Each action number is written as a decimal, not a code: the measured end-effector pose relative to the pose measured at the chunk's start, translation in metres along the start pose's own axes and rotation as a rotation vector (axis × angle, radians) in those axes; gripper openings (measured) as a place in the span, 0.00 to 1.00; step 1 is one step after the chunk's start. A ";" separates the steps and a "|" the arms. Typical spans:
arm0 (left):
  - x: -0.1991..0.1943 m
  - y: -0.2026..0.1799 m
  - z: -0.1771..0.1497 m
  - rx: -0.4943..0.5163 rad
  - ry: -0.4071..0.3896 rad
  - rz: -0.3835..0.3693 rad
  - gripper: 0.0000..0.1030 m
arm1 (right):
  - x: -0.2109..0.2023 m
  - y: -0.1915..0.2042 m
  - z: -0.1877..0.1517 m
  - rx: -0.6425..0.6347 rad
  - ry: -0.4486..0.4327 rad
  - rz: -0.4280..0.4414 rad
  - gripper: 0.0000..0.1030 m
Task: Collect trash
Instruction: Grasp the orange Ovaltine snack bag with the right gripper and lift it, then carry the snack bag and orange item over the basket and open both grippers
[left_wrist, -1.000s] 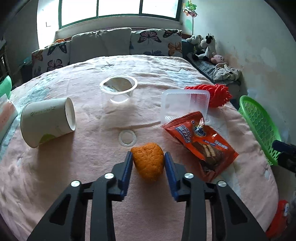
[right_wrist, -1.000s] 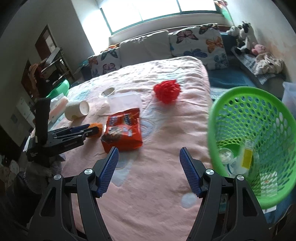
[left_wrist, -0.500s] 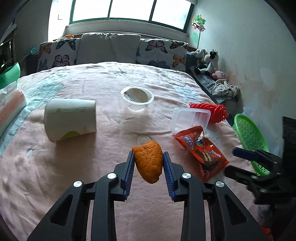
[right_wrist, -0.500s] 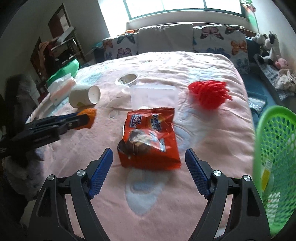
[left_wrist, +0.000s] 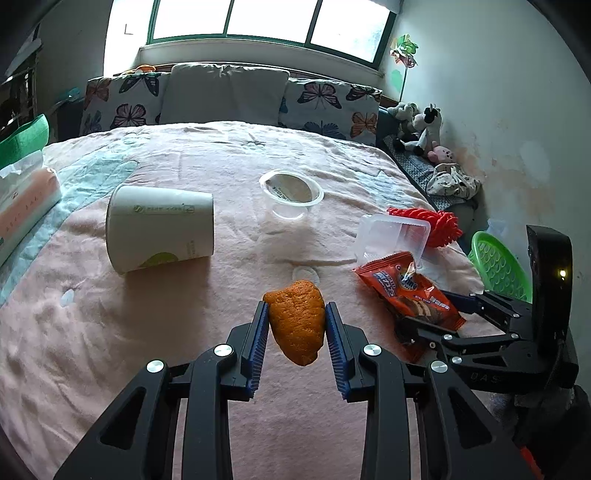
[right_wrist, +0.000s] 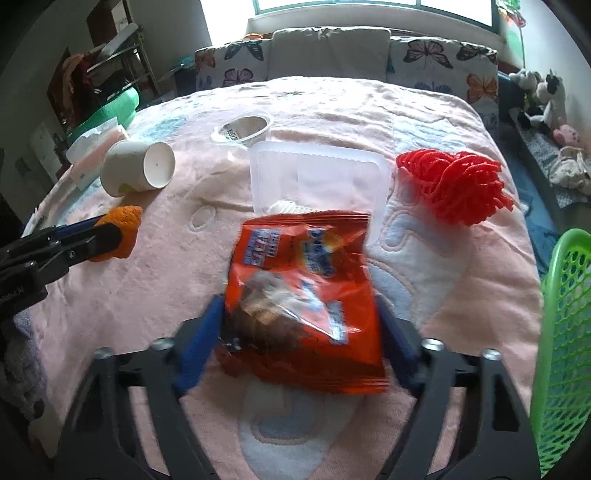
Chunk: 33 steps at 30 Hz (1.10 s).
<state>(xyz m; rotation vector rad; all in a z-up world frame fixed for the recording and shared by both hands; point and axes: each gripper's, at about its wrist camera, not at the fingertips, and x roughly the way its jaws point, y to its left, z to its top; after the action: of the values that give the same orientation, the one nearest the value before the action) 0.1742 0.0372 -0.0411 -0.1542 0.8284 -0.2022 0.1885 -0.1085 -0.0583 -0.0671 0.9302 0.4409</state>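
We have the left gripper (left_wrist: 295, 334) clamped on the orange peel (left_wrist: 296, 320), lifted clear of the blanket (left_wrist: 184, 314) so it can go to the green basket (right_wrist: 565, 332) at the bed's right edge. Our right gripper (right_wrist: 299, 332) is closing around the orange snack bag (right_wrist: 306, 291); whether the pads press it yet we cannot tell. The bag's print is too blurred to read. The paper cup (left_wrist: 159, 229) on its side carries small illegible lettering
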 end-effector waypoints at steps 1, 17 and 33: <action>-0.001 0.000 0.000 -0.001 -0.002 -0.001 0.29 | -0.002 -0.001 -0.001 0.003 -0.003 0.010 0.64; -0.020 -0.032 0.005 0.046 -0.033 -0.049 0.29 | -0.092 -0.031 -0.027 0.091 -0.182 0.016 0.62; -0.006 -0.121 0.012 0.192 -0.007 -0.169 0.30 | -0.155 -0.163 -0.102 0.411 -0.222 -0.261 0.65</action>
<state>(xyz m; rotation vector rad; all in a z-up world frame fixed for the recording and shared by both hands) 0.1650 -0.0776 -0.0024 -0.0440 0.7848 -0.4383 0.0959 -0.3341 -0.0190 0.2288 0.7640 0.0089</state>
